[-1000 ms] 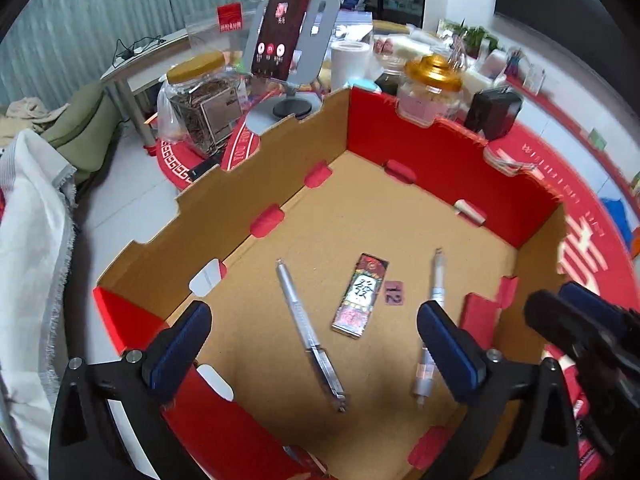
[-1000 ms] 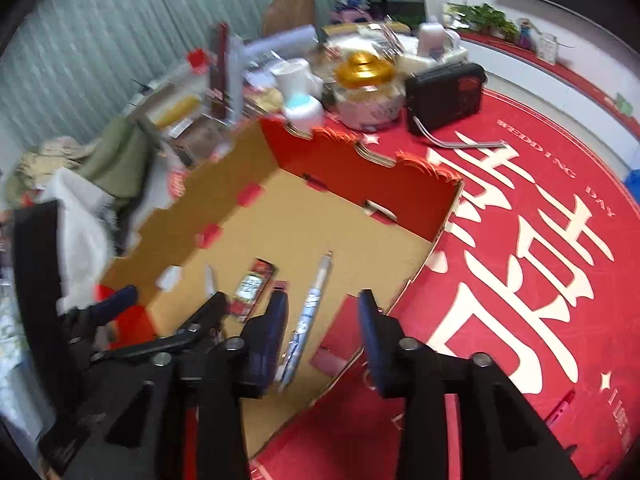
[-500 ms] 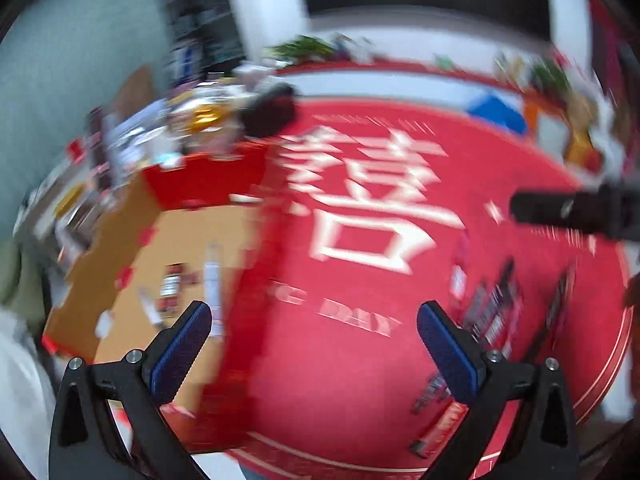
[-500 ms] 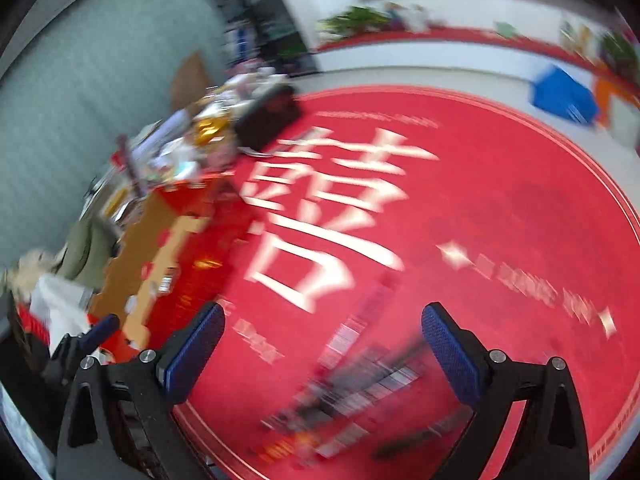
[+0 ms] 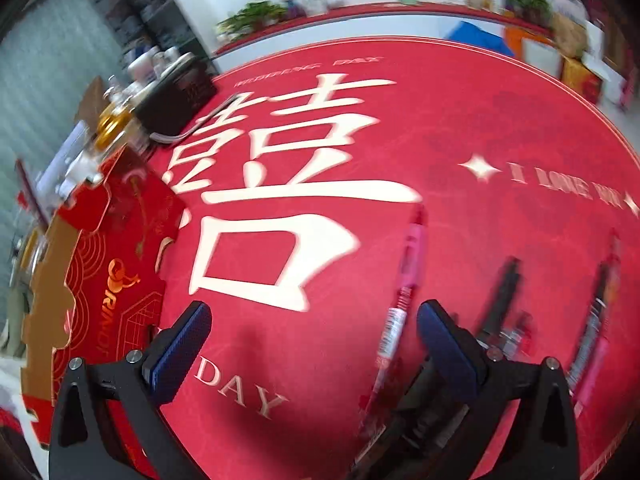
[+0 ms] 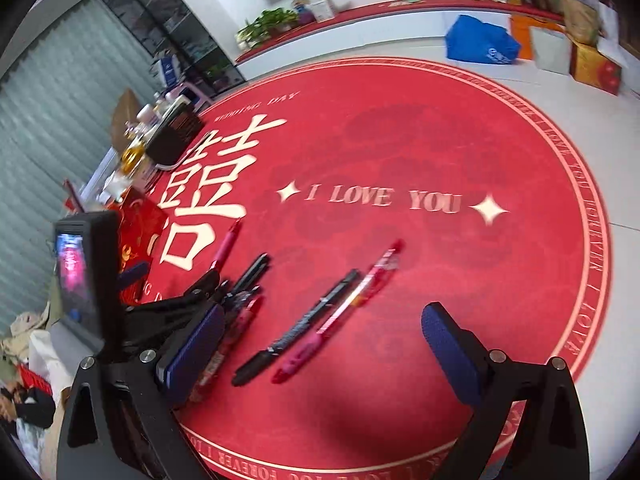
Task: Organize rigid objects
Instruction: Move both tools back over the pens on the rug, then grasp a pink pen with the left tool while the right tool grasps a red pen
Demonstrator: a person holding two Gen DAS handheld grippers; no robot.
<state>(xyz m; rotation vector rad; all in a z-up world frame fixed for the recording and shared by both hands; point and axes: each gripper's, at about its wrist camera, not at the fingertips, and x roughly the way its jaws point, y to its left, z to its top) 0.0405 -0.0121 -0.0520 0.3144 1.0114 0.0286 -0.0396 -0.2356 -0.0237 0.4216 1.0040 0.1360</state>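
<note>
Several pens lie on the round red mat [image 6: 400, 152]. In the right wrist view a black pen [image 6: 304, 324] and a red pen [image 6: 344, 308] lie side by side ahead of my open, empty right gripper [image 6: 320, 348]; a pink pen [image 6: 226, 246] and a black pen [image 6: 252, 270] lie further left. In the left wrist view my left gripper [image 5: 312, 336] is open and empty above the mat, with a pink pen [image 5: 404, 280] just inside its right finger. The red cardboard box [image 5: 112, 248] stands at the left.
A black radio [image 5: 172, 100] and a gold-lidded jar [image 5: 110, 124] stand behind the box among clutter. The left gripper body with its phone screen [image 6: 76, 272] shows at the left of the right wrist view. A blue bag [image 6: 480, 44] and boxes sit on the floor beyond the mat.
Both grippers have swung away from the box, to the right, and now face the pens on the mat. The right gripper has opened wide.
</note>
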